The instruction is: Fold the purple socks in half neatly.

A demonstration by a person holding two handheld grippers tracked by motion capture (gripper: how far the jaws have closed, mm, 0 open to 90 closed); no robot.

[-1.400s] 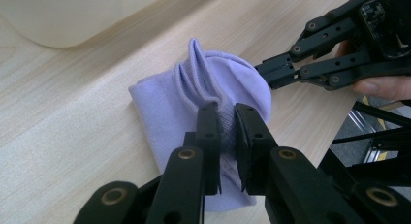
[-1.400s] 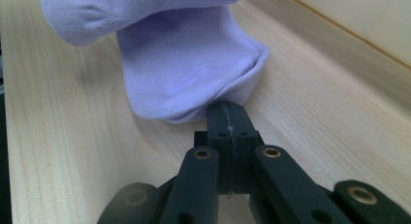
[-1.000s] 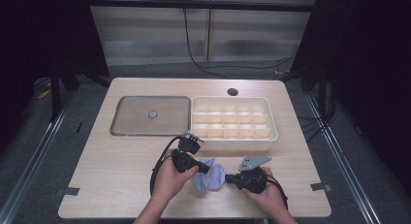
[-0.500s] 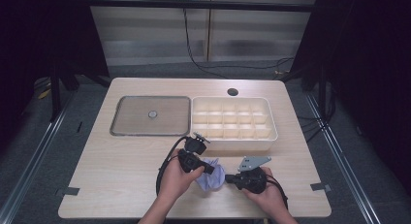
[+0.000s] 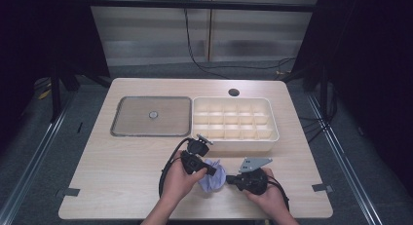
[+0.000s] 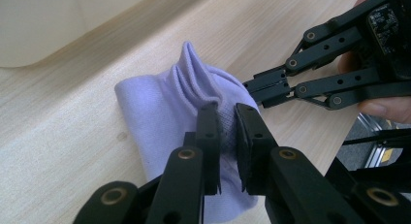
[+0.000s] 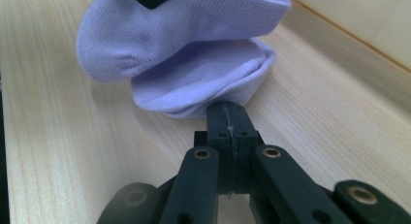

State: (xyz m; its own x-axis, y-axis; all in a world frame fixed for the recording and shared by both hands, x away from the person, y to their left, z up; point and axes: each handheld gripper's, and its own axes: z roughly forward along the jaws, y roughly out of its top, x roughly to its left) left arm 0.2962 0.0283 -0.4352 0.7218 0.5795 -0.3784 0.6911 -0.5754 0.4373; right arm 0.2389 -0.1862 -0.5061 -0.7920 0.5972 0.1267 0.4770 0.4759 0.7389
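A lilac knit cloth (image 5: pixel 210 180) lies bunched on the wooden table (image 5: pixel 122 176) between my two grippers. My left gripper (image 5: pixel 213 171) comes in from the left and is shut on a raised fold of the cloth (image 6: pixel 160 103); the fabric shows between its jaws at the left gripper (image 6: pixel 227 111). My right gripper (image 5: pixel 229 179) comes in from the right, low over the table. In the right gripper view the right gripper (image 7: pixel 228 112) is shut on the lower edge of the cloth (image 7: pixel 194 40). The right gripper's tips (image 6: pixel 252 86) meet the cloth's far side.
A white box with several compartments (image 5: pixel 235 119) stands just behind the grippers. A flat grey tray with a small knob (image 5: pixel 151 116) lies to its left. A round hole (image 5: pixel 234 92) sits near the table's back edge. The front edge is close under both hands.
My left gripper has shifted a little to the right and away from the front edge with the fold, and the cloth is more bunched. The right gripper has kept still.
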